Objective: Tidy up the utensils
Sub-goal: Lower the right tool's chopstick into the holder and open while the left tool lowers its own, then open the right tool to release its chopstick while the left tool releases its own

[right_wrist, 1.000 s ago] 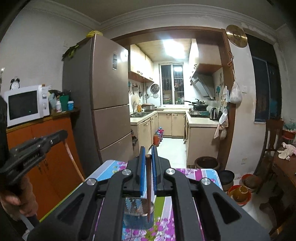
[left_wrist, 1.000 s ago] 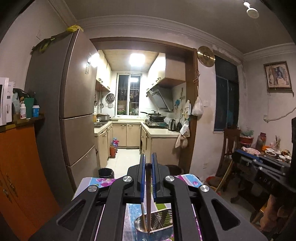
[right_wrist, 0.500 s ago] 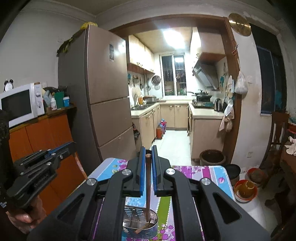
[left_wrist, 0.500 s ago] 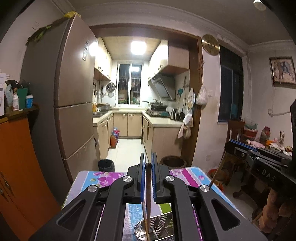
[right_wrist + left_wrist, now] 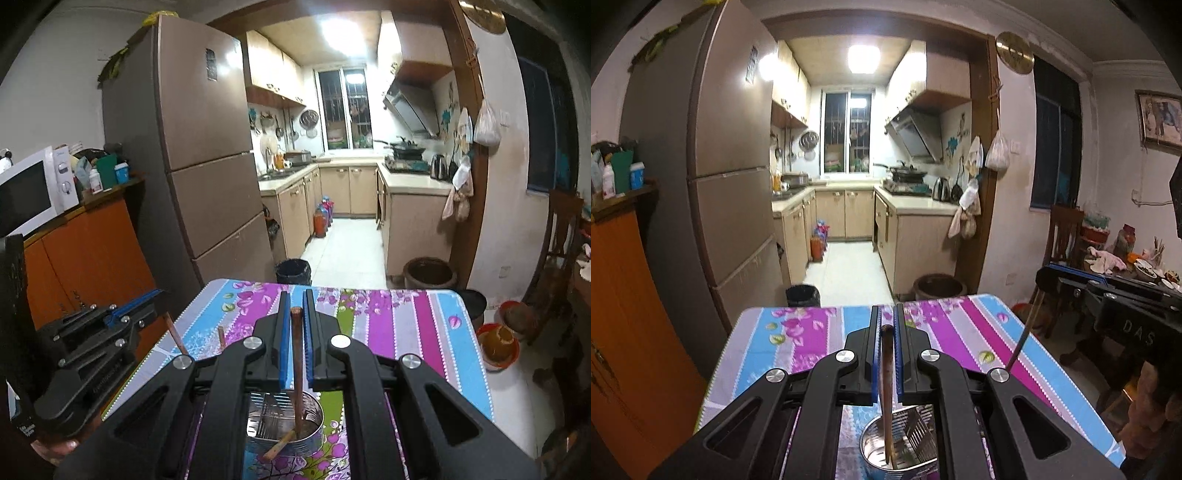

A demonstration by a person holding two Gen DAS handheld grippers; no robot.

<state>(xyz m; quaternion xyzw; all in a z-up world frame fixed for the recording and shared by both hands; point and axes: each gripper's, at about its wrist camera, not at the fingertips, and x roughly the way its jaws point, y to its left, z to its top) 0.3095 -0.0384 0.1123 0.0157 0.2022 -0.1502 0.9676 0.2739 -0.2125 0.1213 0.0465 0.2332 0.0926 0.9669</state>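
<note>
Here both tools [image 5: 884, 325] [image 5: 295, 306] grip chopsticks [image 5: 886, 387] [image 5: 296, 369] above the holder [image 5: 284, 424].

My black grippers [image 5: 884, 328] carry blue pads [image 5: 874, 354]; the tablecloth [image 5: 406, 325] shows pink, blue, grey floral stripes; brown chopstick [image 5: 296, 369]; silver holder [image 5: 314, 421].

Both grippers black plastic; blue finger pads [image 5: 874, 354]; silver round screws; white "DAS" lettering
</note>
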